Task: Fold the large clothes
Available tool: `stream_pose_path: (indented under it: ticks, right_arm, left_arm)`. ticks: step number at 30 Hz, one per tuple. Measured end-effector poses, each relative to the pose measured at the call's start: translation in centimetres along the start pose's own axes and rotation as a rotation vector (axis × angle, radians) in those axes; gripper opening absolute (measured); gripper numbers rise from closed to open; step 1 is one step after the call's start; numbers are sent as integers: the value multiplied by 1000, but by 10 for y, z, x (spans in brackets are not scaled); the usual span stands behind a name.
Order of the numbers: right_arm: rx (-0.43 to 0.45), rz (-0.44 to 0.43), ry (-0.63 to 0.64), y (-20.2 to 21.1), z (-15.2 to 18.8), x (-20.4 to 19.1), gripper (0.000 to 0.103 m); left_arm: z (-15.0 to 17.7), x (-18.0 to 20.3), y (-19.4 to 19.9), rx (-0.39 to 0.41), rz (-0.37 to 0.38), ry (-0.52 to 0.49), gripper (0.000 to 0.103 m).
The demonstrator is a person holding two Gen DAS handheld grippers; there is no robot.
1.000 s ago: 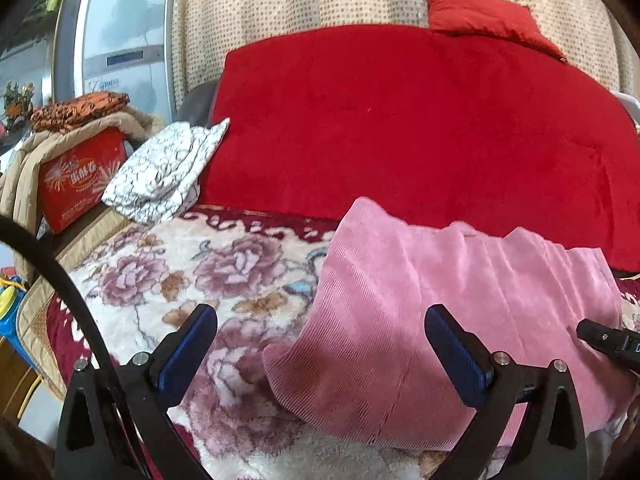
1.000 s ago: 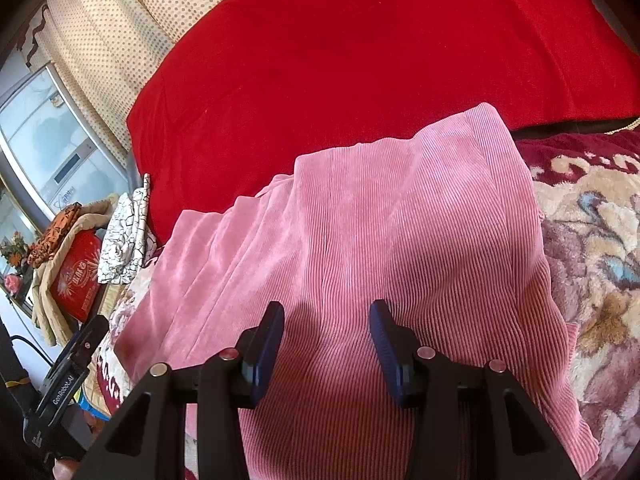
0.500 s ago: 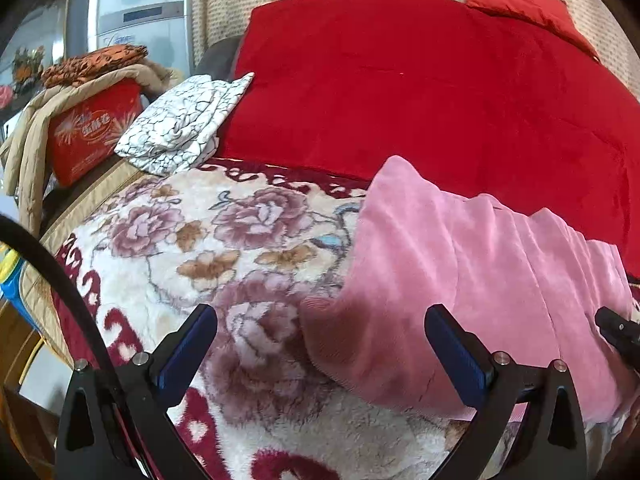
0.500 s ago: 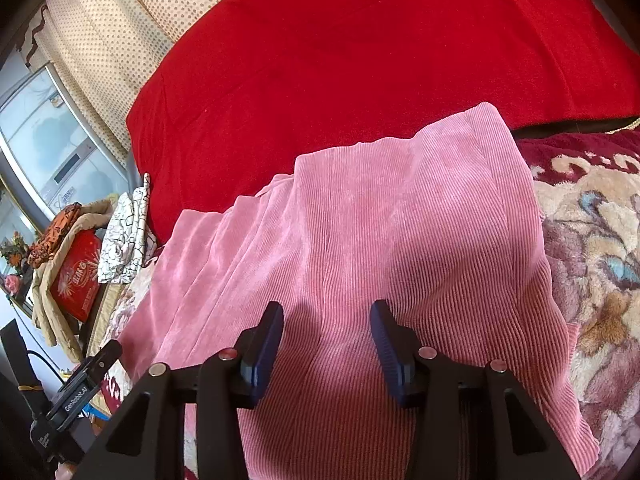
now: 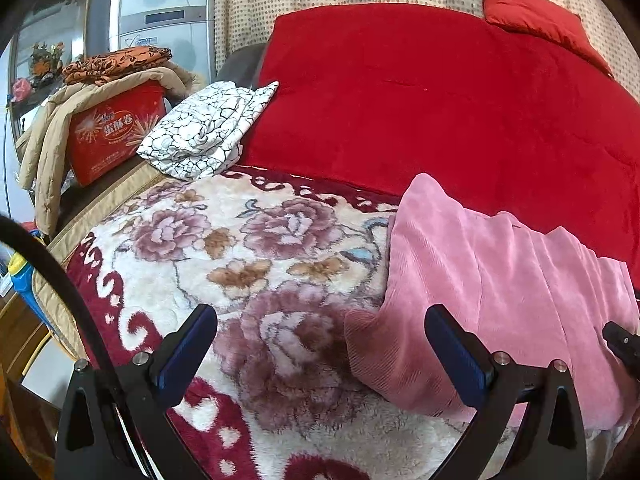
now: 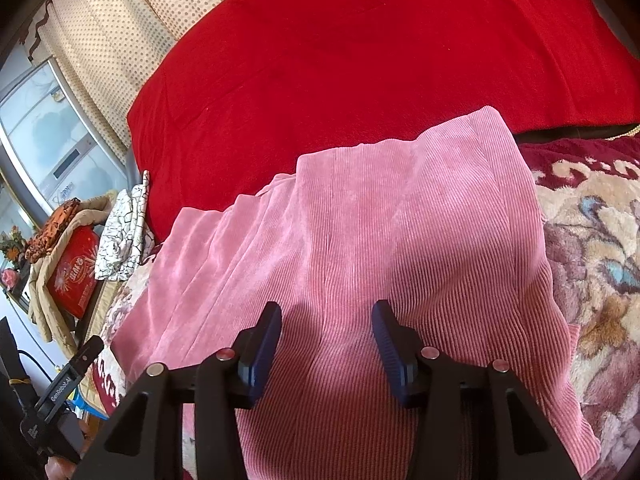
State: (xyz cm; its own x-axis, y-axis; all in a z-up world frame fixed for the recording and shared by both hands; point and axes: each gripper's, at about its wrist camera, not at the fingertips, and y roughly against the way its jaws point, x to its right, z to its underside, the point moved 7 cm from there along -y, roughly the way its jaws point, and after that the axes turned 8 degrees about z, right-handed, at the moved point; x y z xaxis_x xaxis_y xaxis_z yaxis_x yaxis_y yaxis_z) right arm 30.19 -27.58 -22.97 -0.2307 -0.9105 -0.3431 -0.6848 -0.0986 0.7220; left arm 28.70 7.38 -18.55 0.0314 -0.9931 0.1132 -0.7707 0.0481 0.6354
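Note:
A pink corduroy garment [image 5: 500,280] lies spread on a floral blanket [image 5: 240,240], its far edge resting against a red quilt [image 5: 440,100]. My left gripper [image 5: 320,316] is wide open above the blanket. The garment's near-left corner lies below, beside the right finger, and nothing is gripped. In the right wrist view the garment [image 6: 400,220] fills the middle. My right gripper [image 6: 327,308] hovers over its near part, jaws apart and no cloth pinched. The black tip at the right edge of the left wrist view is the right gripper [image 5: 620,344].
A folded white cloth with black crackle lines [image 5: 208,132] sits at the blanket's far left. Beyond it, a red box [image 5: 116,132] is draped with a tan coat and an orange cloth. A red pillow [image 5: 536,16] lies on the quilt. The blanket's left edge drops off the bed.
The left gripper has slid left along the bed, so the pink garment now sits further right in its view. The right gripper and the garment under it have not moved.

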Motion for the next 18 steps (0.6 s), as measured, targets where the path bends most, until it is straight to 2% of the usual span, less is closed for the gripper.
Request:
stream_pose_path:
  ticks: [9,18]
  right_arm:
    - [0,0,0,0,0,0,52]
    - [1,2,2,0,0,0,53]
  left_arm:
    - [-1,-7,3,10,-16,20,103]
    - [3,-15,-1,-21,-15,52,103]
